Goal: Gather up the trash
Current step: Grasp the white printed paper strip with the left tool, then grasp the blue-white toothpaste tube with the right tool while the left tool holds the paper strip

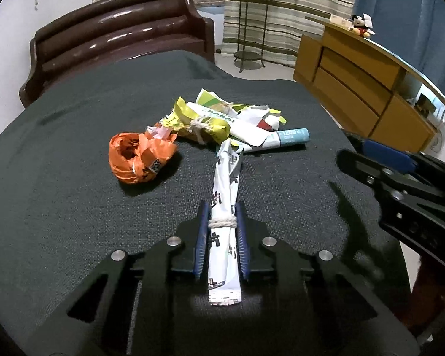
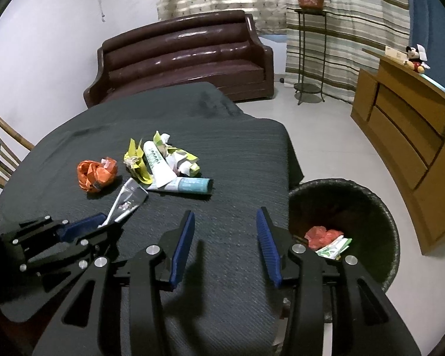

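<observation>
The left gripper has its fingers clamped on the white wrapper, whose long axis runs along them on the table. The bin lies right, beside the right gripper, fingers apart, empty.

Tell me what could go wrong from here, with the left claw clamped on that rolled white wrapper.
1. The white wrapper reaches forward from the left claw to the edge of the trash pile; lifting may drag pieces along.
2. The bin sits off the table's right edge, past the open right claw, so the carry may clash with it.
3. The long wrapper could droop and catch the bin's rim.
</observation>
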Demonstrator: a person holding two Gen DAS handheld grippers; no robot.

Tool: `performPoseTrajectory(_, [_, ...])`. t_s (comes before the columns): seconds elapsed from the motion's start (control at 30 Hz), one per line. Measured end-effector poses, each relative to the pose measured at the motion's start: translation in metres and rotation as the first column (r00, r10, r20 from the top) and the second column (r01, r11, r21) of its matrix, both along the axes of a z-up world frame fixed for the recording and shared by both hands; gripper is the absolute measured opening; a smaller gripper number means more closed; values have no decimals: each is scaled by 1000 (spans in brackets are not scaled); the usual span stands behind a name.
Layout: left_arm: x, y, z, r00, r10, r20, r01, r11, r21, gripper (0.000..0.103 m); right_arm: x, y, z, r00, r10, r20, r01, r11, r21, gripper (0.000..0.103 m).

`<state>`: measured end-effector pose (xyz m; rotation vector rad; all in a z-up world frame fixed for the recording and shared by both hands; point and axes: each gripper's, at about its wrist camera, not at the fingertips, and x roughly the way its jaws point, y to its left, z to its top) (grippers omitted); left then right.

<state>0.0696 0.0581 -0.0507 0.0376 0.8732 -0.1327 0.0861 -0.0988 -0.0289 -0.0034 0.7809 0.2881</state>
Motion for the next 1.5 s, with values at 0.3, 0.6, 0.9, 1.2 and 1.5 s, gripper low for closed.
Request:
performPoseTrajectory(0.3, [-9, 15, 11, 1000, 16, 12, -16, 999, -38, 18, 18, 21, 0, 999, 51, -13, -52, 999, -18, 49])
performPoseTrajectory(0.6, [-9, 54, 21, 994, 106, 24, -105, 993, -53, 18, 44, 36, -5, 993, 106, -57, -107, 994, -25, 53])
performPoseTrajectory(0.9, [-4, 83, 19, 985, 175, 16, -173, 983, -67, 18, 48, 48, -13, 977, 184, -110, -188, 982, -25, 54])
performPoseTrajectory(1.2, [-2, 76, 15, 988, 151, 0, -151, 985, -83, 18, 18, 61, -10, 953, 275, -126, -280, 960, -18, 54])
performPoseTrajectory(1.5, [0, 73, 11, 990, 142, -11, -143, 985, -95, 18, 26, 68, -10, 961, 257, -105, -263, 964, -45, 49])
